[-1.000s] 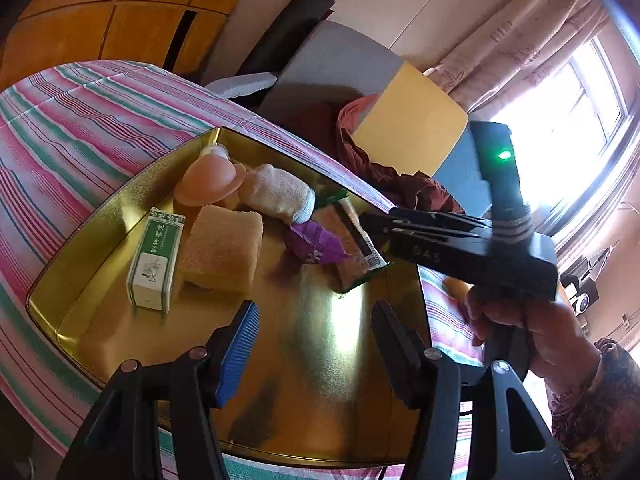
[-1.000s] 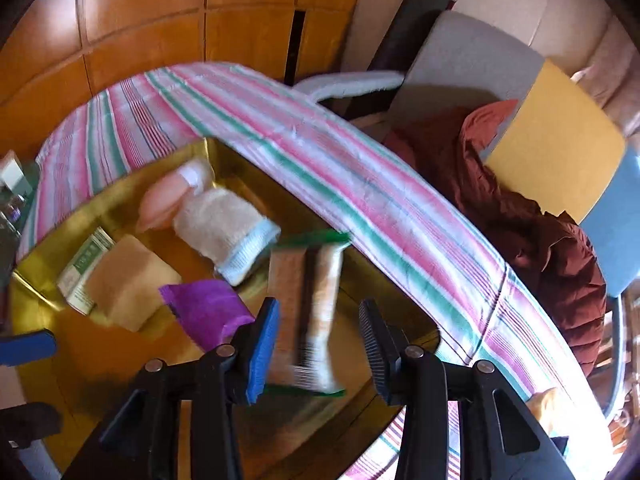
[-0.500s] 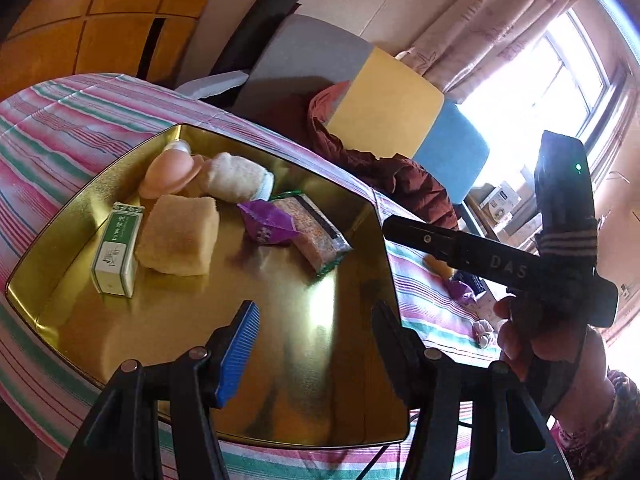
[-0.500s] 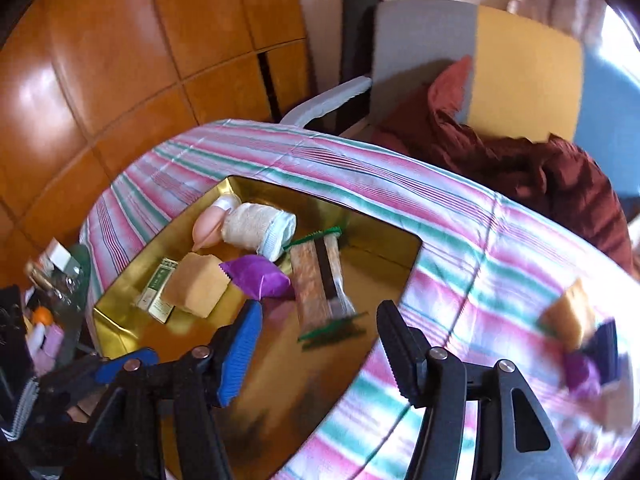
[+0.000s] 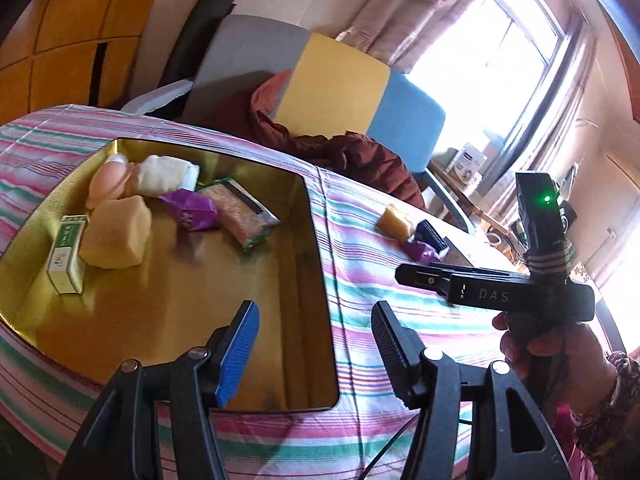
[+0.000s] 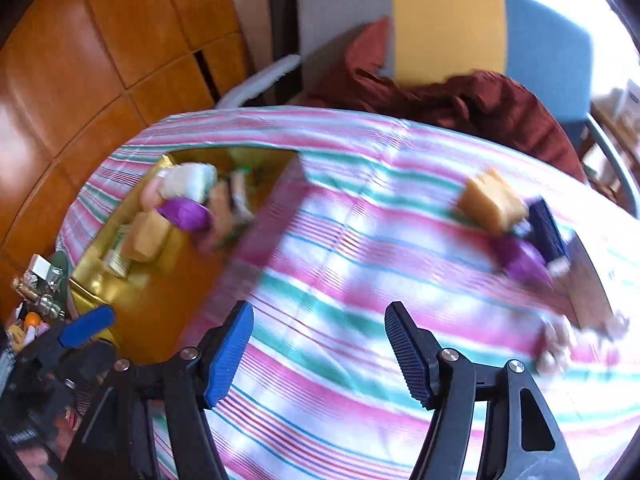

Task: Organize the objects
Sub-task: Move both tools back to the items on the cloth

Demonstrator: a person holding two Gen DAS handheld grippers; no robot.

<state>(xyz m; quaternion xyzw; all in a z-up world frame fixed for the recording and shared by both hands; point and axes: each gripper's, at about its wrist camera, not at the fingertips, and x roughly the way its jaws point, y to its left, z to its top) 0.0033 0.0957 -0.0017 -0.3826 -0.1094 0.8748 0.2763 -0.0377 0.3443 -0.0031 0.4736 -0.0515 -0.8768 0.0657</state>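
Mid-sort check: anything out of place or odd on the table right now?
Yes. A small cluster sits outside the gold tray on the striped cloth: a yellow sponge, a purple wrapper and a dark blue item. Matching items already lie in the tray. Both claws are open and empty. Nothing looks spilled or damaged.

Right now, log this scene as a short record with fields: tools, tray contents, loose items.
left tool: open, holding nothing, over the gold tray's near corner
right tool: open, holding nothing, above the striped tablecloth
in tray: green box, yellow sponge, purple packet, snack bar, white cloth roll, peach item
loose on cloth: second yellow sponge, dark blue item, second purple packet
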